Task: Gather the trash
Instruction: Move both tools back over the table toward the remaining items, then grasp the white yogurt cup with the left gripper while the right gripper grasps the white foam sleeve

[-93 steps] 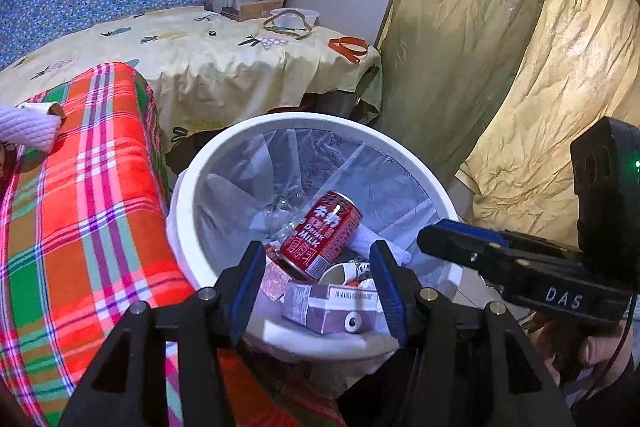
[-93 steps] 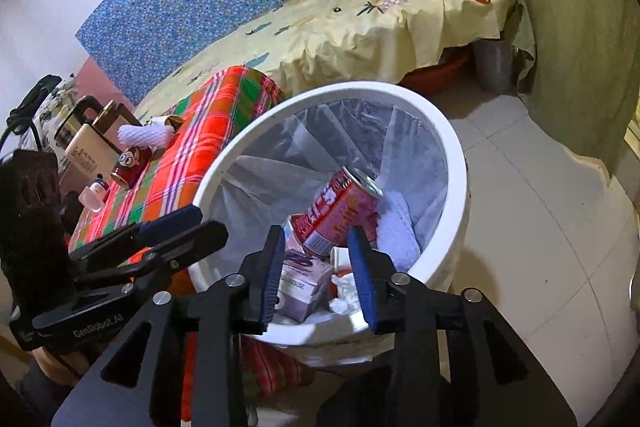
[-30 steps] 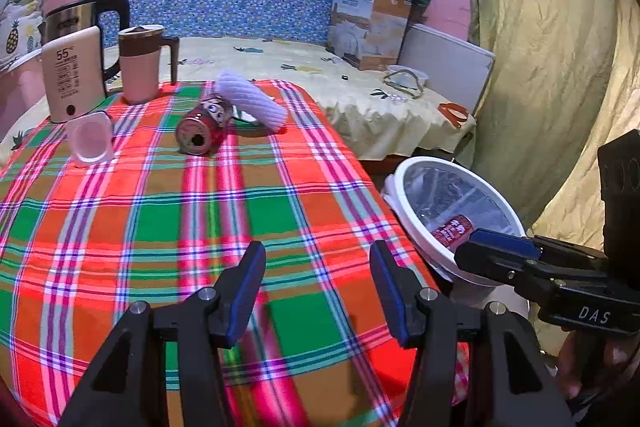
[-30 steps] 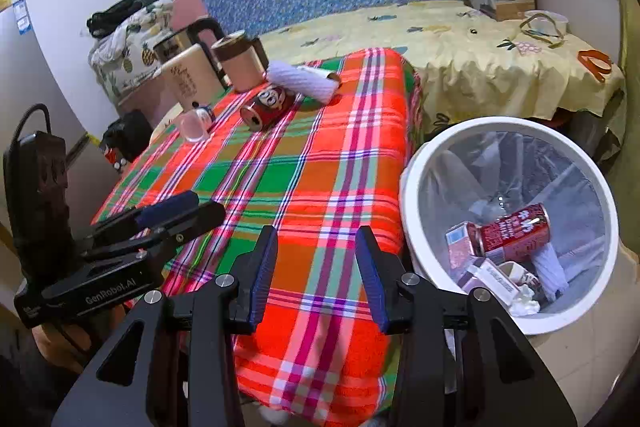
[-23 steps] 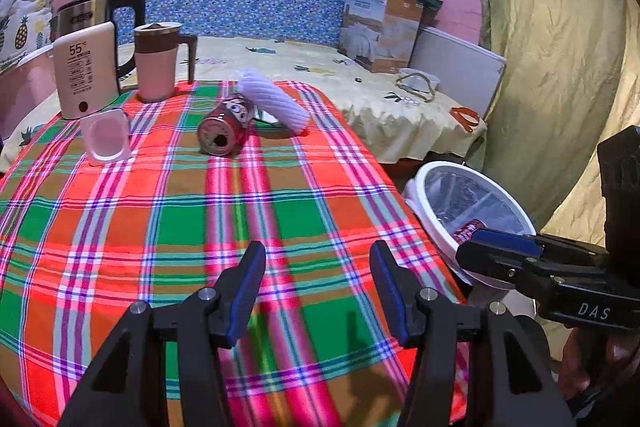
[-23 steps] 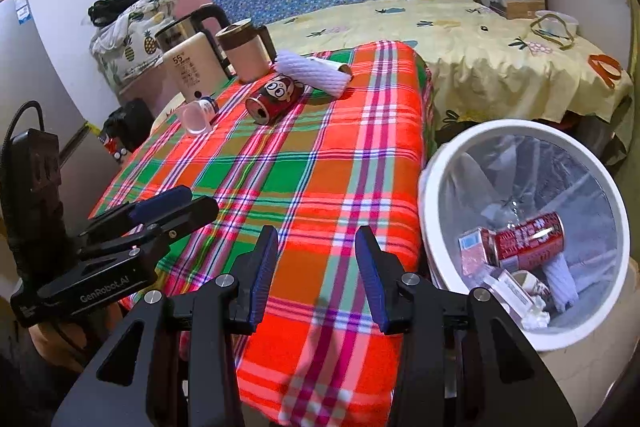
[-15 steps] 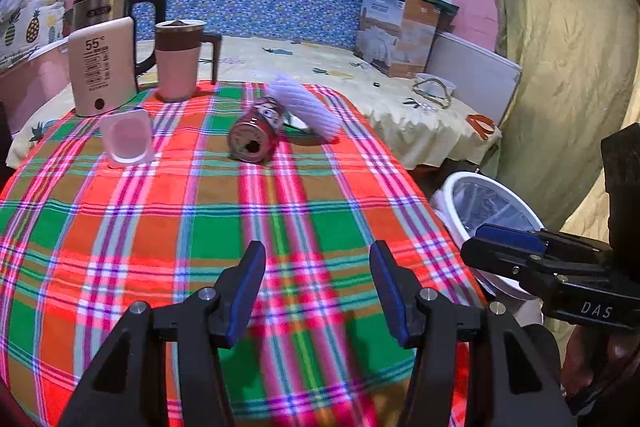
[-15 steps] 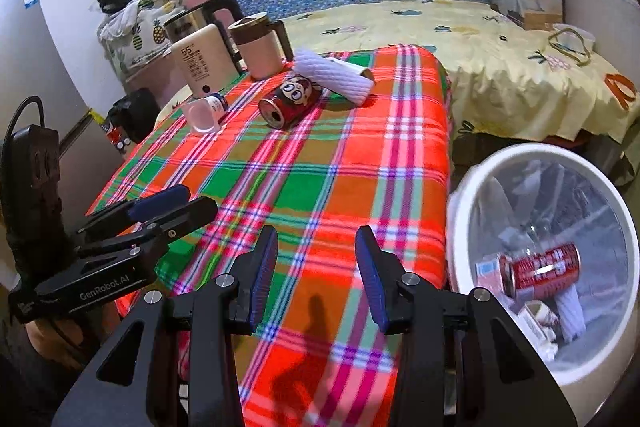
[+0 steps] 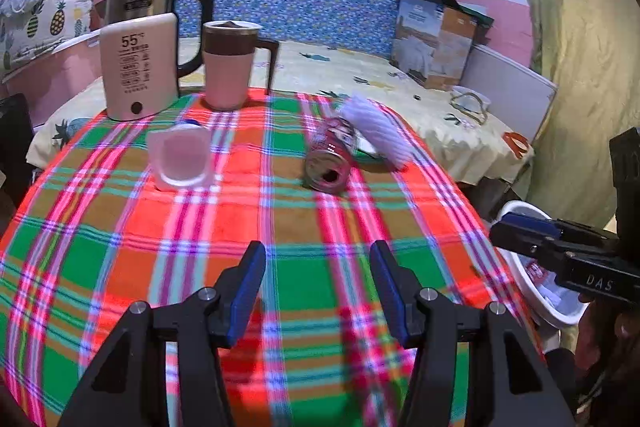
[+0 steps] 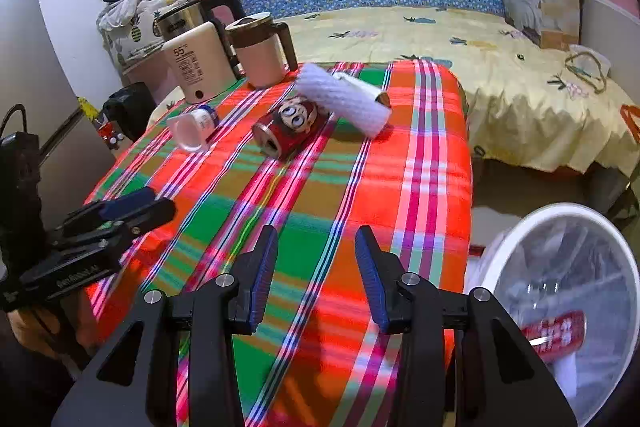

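Cream warmer (image 9: 138, 65) reads "55"; right tongs (image 9: 516, 227), marked "DAS", and left tongs (image 9: 316, 291) both gape, holding nothing.

"55" on cream warmer (image 9: 138, 65); "DAS" on right claw (image 9: 516, 227).

Left gripper (image 9: 318, 285) and right gripper (image 10: 316, 277): earlier poised over the white bin (image 10: 624, 247), now above the plaid tablecloth (image 9: 248, 211). Bin shifted to the right edge of both views. Newly in view: tipped red can (image 9: 330, 161), white roll (image 9: 378, 133), plastic cup (image 9: 180, 157).
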Available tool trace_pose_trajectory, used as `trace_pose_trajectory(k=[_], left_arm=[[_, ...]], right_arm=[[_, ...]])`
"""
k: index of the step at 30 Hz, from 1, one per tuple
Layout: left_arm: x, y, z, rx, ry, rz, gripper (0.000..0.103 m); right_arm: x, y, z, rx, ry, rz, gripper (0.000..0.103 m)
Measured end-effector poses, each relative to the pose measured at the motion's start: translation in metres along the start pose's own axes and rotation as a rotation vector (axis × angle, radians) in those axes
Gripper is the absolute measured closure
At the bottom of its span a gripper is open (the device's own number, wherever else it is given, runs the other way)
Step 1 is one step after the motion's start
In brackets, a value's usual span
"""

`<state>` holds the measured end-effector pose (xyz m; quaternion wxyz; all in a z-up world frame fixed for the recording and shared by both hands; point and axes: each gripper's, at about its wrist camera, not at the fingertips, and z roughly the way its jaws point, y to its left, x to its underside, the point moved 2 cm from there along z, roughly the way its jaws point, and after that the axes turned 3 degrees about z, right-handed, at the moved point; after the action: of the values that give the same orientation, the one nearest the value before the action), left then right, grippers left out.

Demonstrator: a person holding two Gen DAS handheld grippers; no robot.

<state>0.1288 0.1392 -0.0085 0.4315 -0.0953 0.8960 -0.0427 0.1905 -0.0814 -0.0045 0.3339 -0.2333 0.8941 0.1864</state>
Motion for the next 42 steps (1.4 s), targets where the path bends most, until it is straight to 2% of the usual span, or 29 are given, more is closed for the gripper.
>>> trace_pose_trajectory(k=[6, 10, 18, 19, 22, 34, 37, 40, 42], left_arm=[[-0.016, 0.033, 0.013, -0.056, -0.004, -0.026, 0.046], [-0.024, 0.053, 0.022, -0.093, -0.005, -0.039, 0.038], [-0.041, 0.078, 0.047, -0.134, 0.008, -0.052, 0.032], [-0.042, 0.08, 0.049, -0.136, 0.01, -0.052, 0.03], [-0.046, 0.085, 0.06, -0.143, 0.02, -0.057, 0.027], [-0.055, 0.104, 0.082, -0.163, 0.037, -0.097, 0.025], [-0.059, 0.106, 0.087, -0.17, 0.039, -0.105, 0.025], [-0.061, 0.107, 0.09, -0.145, 0.048, -0.124, 0.025], [-0.061, 0.106, 0.091, -0.144, 0.049, -0.118, 0.031]], right_arm=[[-0.018, -0.004, 0.022, 0.022, 0.008, -0.025, 0.06], [-0.028, -0.005, 0.036, 0.024, 0.011, -0.047, 0.06], [-0.048, -0.016, 0.065, 0.055, 0.022, -0.08, 0.06], [-0.05, -0.017, 0.067, 0.059, 0.024, -0.088, 0.058], [-0.056, -0.019, 0.075, 0.074, 0.026, -0.113, 0.042], [-0.073, -0.019, 0.1, 0.13, 0.038, -0.227, 0.042], [-0.076, -0.02, 0.105, 0.137, 0.042, -0.221, 0.042], [-0.076, -0.025, 0.107, 0.12, 0.069, -0.186, 0.042], [-0.075, -0.025, 0.106, 0.089, 0.077, -0.163, 0.054]])
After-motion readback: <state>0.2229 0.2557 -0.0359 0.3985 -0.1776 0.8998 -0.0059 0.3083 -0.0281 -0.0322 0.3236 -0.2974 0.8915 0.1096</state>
